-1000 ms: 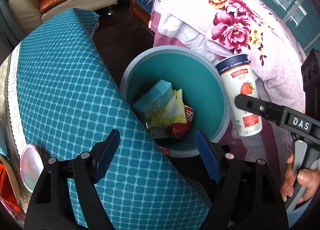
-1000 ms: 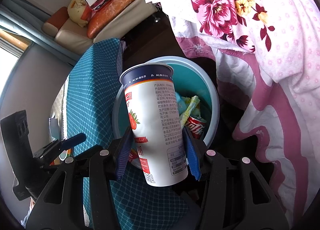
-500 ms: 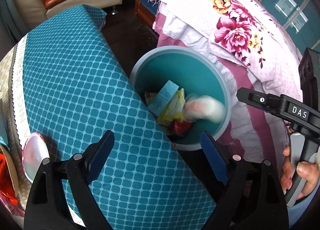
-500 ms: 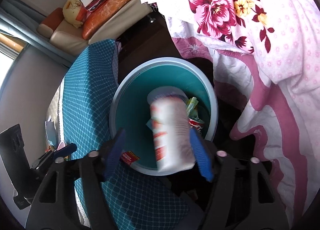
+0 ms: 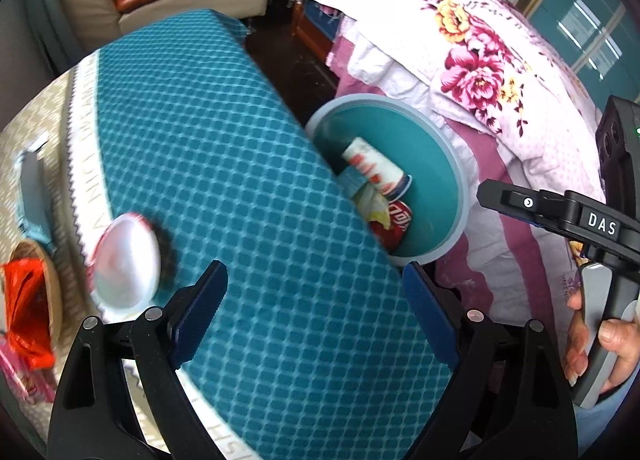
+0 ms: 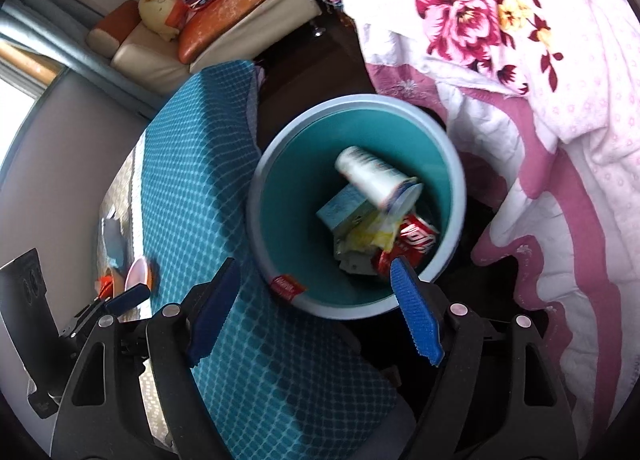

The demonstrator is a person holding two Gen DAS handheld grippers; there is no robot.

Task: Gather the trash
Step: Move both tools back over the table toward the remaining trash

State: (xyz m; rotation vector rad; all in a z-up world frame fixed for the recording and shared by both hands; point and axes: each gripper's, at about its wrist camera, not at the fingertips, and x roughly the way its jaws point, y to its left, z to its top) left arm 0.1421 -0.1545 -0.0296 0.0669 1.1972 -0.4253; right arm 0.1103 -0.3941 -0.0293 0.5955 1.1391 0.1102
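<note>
Presently, contents as seen:
Bin: a round bin (image 6: pixel 448 163) with a pale rim and teal inside, standing on the floor between the surface and the bed.
Cup: a white drink cup (image 6: pixel 372 175) with red print, lying tilted on top of the litter in the bin, its dark-rimmed mouth toward the right.
Other litter: a pale blue carton (image 6: pixel 344 211), a yellow wrapper (image 6: pixel 368 236) and a red can (image 6: pixel 416 240), all inside the bin below the cup.
Right gripper: the right gripper (image 6: pixel 320 312) hangs above the near rim of the bin; its jaws have just been opening, now spread wide, nothing between the blue pads.
Left gripper: the left gripper (image 5: pixel 316 316) is over the surface, left of the bin; jaws have just been opening, spread wide and empty.
Surface: covered by a teal patterned cloth (image 5: pixel 240 179) with a white scalloped border.
On surface: a round shiny lid (image 5: pixel 126 260) at the left; beyond it, a basket with an orange bag (image 5: pixel 24 304).
Bed: a pink floral quilt (image 5: pixel 480 59), right of the bin.
Hand: a hand (image 5: pixel 600 336) grips the right gripper's handle, at the right edge of the left view.
</note>
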